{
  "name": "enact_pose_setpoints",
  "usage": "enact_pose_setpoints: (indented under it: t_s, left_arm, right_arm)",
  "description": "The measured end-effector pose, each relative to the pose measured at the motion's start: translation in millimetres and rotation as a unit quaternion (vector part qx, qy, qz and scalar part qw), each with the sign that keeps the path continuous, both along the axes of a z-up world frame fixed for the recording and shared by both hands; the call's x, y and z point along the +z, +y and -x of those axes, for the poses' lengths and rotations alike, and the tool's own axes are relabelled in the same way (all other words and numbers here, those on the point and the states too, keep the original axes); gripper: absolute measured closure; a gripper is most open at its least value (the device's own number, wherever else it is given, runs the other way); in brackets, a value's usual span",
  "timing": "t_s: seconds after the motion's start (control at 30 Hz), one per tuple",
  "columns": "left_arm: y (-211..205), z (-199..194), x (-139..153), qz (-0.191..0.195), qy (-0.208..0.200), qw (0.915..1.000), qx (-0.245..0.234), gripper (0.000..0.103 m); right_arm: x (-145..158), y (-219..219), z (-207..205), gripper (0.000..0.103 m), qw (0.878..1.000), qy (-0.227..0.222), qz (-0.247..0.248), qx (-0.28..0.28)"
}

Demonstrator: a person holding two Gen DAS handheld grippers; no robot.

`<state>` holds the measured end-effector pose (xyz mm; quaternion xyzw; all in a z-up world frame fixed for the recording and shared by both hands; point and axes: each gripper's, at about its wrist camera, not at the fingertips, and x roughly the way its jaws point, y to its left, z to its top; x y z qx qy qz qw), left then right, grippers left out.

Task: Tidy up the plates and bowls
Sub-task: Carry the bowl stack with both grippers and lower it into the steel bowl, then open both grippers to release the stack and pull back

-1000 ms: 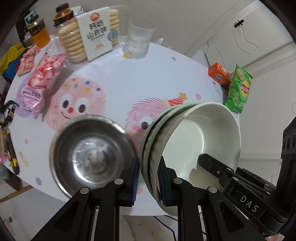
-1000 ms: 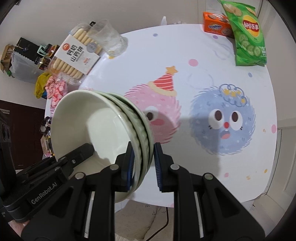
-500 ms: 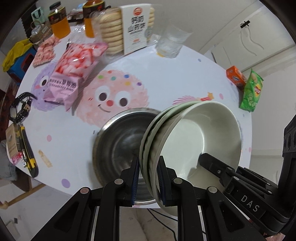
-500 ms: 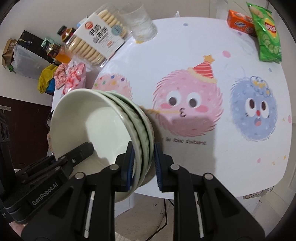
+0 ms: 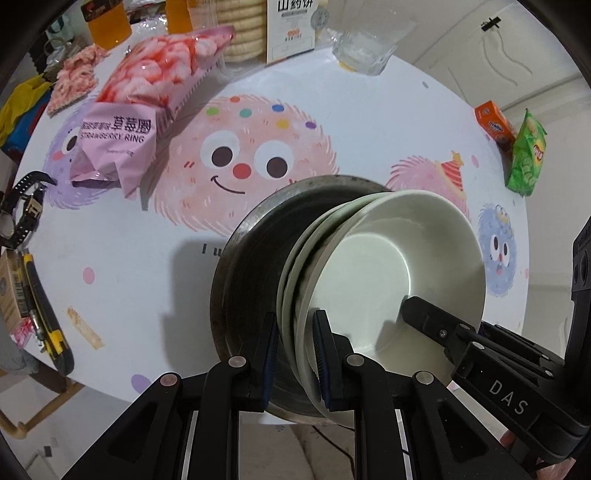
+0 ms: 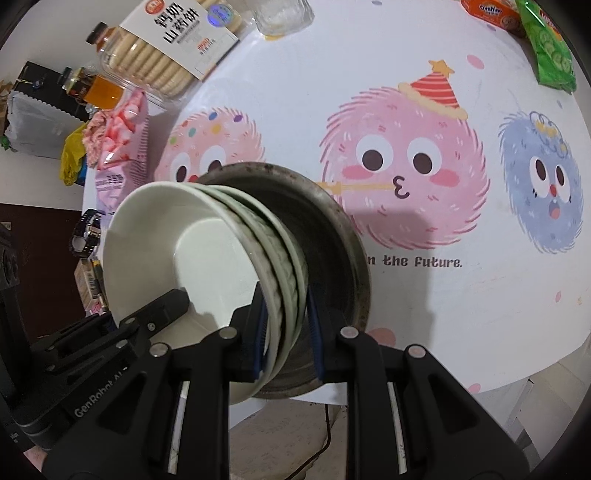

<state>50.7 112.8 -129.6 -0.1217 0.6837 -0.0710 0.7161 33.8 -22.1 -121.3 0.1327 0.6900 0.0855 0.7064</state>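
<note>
A stack of pale green-white ceramic bowls (image 5: 388, 266) hangs between both grippers, over the mouth of a steel bowl (image 5: 255, 266) that sits near the table's front edge. My left gripper (image 5: 295, 350) is shut on the stack's left rim. On the opposite rim my right gripper (image 6: 284, 328) is shut on the same stack of bowls (image 6: 177, 251), and its tip shows inside the top bowl in the left wrist view. The steel bowl (image 6: 332, 240) lies right under the stack; whether they touch I cannot tell.
A pink strawberry snack bag (image 5: 147, 92), a biscuit pack (image 5: 280, 26), a glass (image 5: 365, 44) and juice bottles (image 5: 110, 18) crowd the far left. An orange box (image 5: 495, 123) and green chip bag (image 5: 526, 158) lie at the right. A utility knife (image 5: 44, 321) and watch (image 5: 22, 214) sit at the left edge.
Both grippers have carried the bowl stack down and across to above the steel bowl, which now lies right beneath it. The grip has not changed.
</note>
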Motion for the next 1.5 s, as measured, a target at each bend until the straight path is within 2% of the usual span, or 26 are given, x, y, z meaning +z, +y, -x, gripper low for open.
enact_pose_setpoints:
  t_s: [0.33,0.6,0.8,0.87,0.97,1.07,1.1,1.13,1.17,1.23,1.27,1.43,1.5]
  left_arm:
    - [-3,-1,-11,0.0,0.002,1.0,-0.009,0.085]
    - [-1,1,-11,0.003,-0.006,1.0,-0.005,0.084]
    - [-4,4,-2,-0.022,-0.029,0.9992,-0.015,0.083]
    - [-2,5,2,-0.028,-0.034,0.9989,-0.014,0.076]
    - [2,9,7,-0.033,-0.043,0.9984,-0.015,0.074]
    - [4,13,11,-0.03,-0.053,0.9981,-0.014,0.054]
    - [6,14,13,-0.03,-0.057,0.9978,-0.014,0.043]
    - [7,15,15,-0.035,-0.061,0.9975,-0.013,0.037]
    - [8,15,16,-0.038,-0.063,0.9972,-0.012,0.034]
    - [11,16,19,-0.041,-0.065,0.997,-0.01,0.02]
    - [13,17,21,-0.045,-0.068,0.9966,-0.007,0.018]
    - [22,23,37,-0.062,-0.105,0.9925,0.005,0.013]
    - [23,26,44,-0.068,-0.119,0.9906,0.004,0.012]
  right_arm:
    - [-15,0,2,0.08,1.0,0.011,0.001,-0.013]
    - [-15,-3,2,0.079,1.0,0.01,-0.001,-0.018]
    - [-12,-4,5,0.079,1.0,0.0,0.005,-0.016]
    - [-7,-3,6,0.079,1.0,-0.009,0.011,-0.009]
    - [-2,-1,8,0.078,1.0,-0.019,0.019,-0.005]
    - [4,-1,10,0.076,0.999,-0.029,0.028,-0.006]
    - [6,-1,11,0.069,0.999,-0.034,0.033,-0.004]
    - [10,-1,13,0.058,0.999,-0.04,0.036,-0.003]
    - [12,0,14,0.055,0.998,-0.045,0.04,-0.001]
    - [20,-2,16,0.05,0.997,-0.061,0.053,-0.002]
    - [21,-3,17,0.049,0.996,-0.065,0.054,-0.003]
    - [37,-8,21,0.018,0.992,-0.095,0.078,-0.008]
    - [43,-8,23,0.011,0.991,-0.106,0.087,-0.007]
